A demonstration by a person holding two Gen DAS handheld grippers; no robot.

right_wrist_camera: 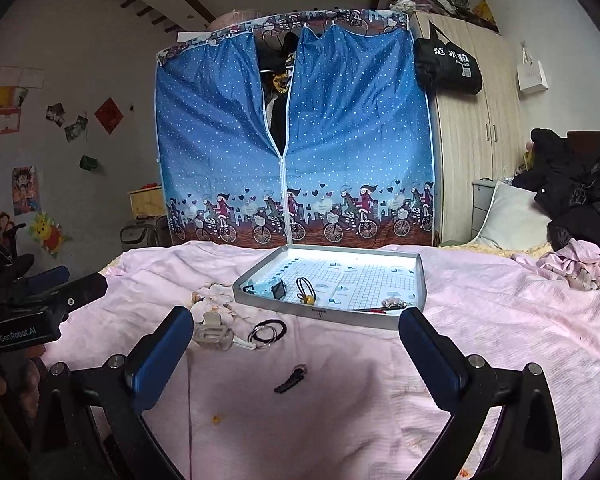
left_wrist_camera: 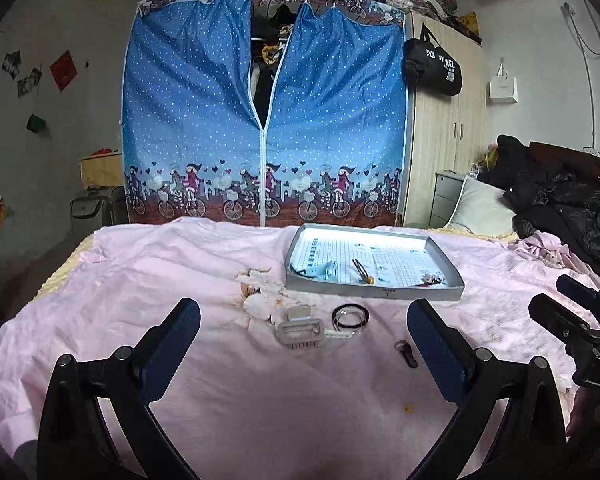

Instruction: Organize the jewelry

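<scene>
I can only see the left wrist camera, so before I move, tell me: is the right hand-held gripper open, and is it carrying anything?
Observer: The right hand-held gripper is open, with its blue pads wide apart and nothing between them.
Operator: What lies in line with it?
Observer: The small black strap with a metal ring lies on the pink bedsheet, centred ahead between its fingers, with nothing touching it.
Operator: How does my side look from there?
Observer: The left hand-held gripper shows at the left edge of the right wrist view. A hand holds it below a GenRobot.AI label.
</scene>
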